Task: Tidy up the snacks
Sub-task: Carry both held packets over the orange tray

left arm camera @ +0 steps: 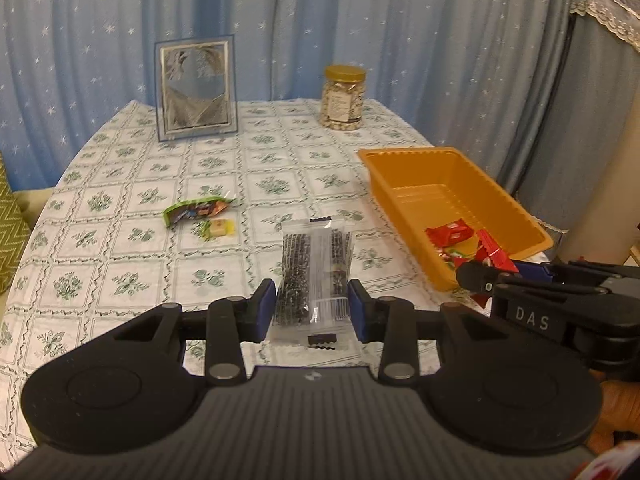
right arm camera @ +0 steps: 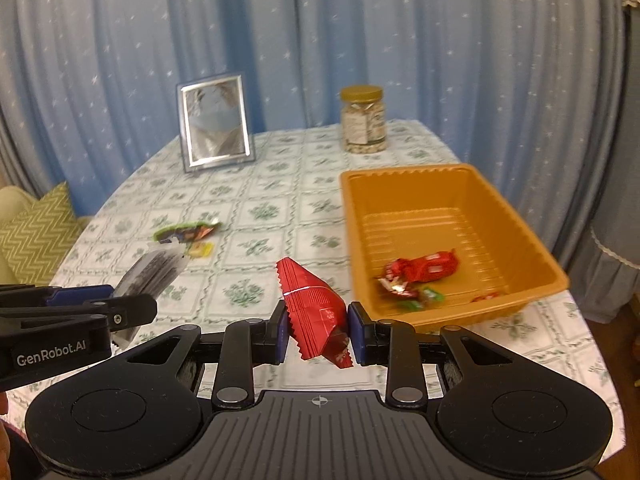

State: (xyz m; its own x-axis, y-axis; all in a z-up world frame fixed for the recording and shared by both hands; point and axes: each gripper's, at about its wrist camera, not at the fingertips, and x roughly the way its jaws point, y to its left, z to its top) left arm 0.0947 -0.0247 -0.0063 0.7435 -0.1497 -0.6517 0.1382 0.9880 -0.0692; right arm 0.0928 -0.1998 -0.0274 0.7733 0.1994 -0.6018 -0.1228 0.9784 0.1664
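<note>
- My left gripper (left arm camera: 312,312) is clenched on a clear packet (left arm camera: 314,276), frame centre; my right gripper (right arm camera: 316,330) pinches a red wrapper (right arm camera: 314,312).
- I'd carry both over the orange tray (right arm camera: 460,184), right of frame, and release low.
- Floral tablecloth (left arm camera: 140,248); blue curtain (left arm camera: 320,20) behind.

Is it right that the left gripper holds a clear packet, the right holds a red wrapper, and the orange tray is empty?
Not quite: the orange tray is not empty. The right wrist view shows red snacks in it. The left gripper does hold the clear packet, the right gripper the red wrapper.
</note>
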